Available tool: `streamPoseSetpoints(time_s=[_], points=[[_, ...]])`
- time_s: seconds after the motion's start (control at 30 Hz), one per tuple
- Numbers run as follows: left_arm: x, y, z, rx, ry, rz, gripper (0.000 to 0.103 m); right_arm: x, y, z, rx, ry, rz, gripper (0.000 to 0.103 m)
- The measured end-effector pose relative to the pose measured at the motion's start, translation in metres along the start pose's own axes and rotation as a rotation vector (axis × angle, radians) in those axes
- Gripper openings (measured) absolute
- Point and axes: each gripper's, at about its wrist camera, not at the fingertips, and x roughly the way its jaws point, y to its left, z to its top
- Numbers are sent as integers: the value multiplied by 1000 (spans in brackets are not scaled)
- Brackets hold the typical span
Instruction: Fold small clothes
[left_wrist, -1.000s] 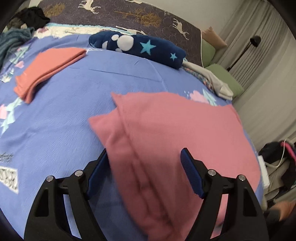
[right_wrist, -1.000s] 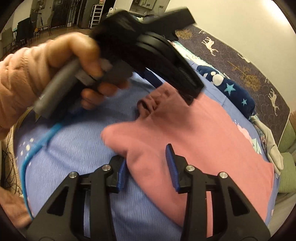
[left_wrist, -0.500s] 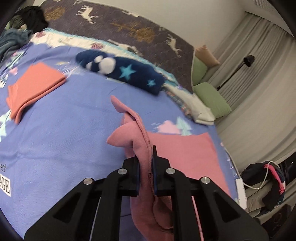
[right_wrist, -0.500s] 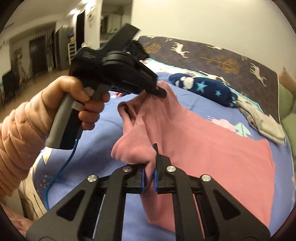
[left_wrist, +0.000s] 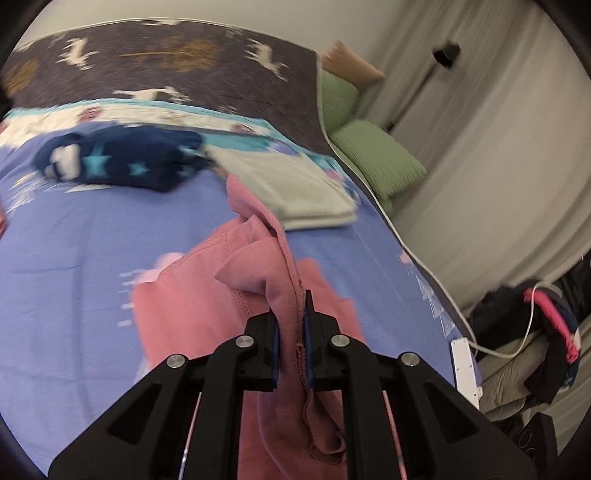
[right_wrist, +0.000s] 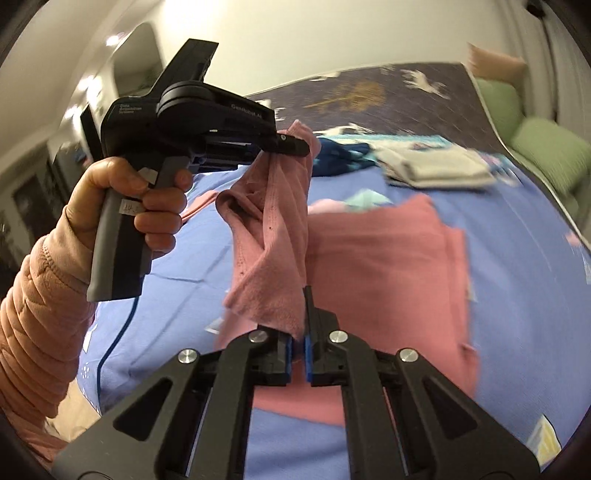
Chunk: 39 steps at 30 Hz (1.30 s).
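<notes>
A pink garment lies partly on the blue bedspread, with one edge lifted. My left gripper is shut on that raised edge, cloth bunched between its blue pads. In the right wrist view my right gripper is shut on another corner of the same pink garment. The left gripper shows there too, held in a hand up and to the left, pinching the cloth. The fabric hangs stretched between the two grippers above the bed.
A navy star-patterned garment and a folded grey-white cloth lie at the far side of the bed. Green pillows sit at the right by the curtain. A white power strip and a clothes pile lie beyond the right edge.
Both grippers went from open around the pink garment to shut on its edge. They then lifted it and carried it across the bed, towards the far-side cloths.
</notes>
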Motion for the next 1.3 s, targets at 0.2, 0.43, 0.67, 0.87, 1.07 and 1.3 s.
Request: streamPoseSetpoints(time_s=[0.2, 0.43, 0.67, 0.87, 1.07, 1.3], points=[[83, -42, -10, 88, 136, 60, 11, -4, -68, -20, 155, 81, -31, 4], [96, -52, -28, 171, 147, 81, 52, 1, -99, -46, 229, 153, 11, 19], [25, -39, -45, 239, 27, 194, 74, -23, -105, -41, 219, 111, 22, 47], [-17, -9, -99, 256, 31, 313, 78, -30, -116, -36, 268, 79, 64, 67], [-23, 15, -146, 232, 107, 347, 78, -1, -109, -33, 269, 187, -5, 6], [-37, 24, -160, 192, 92, 307, 78, -28, -97, -22, 305, 177, 34, 7]])
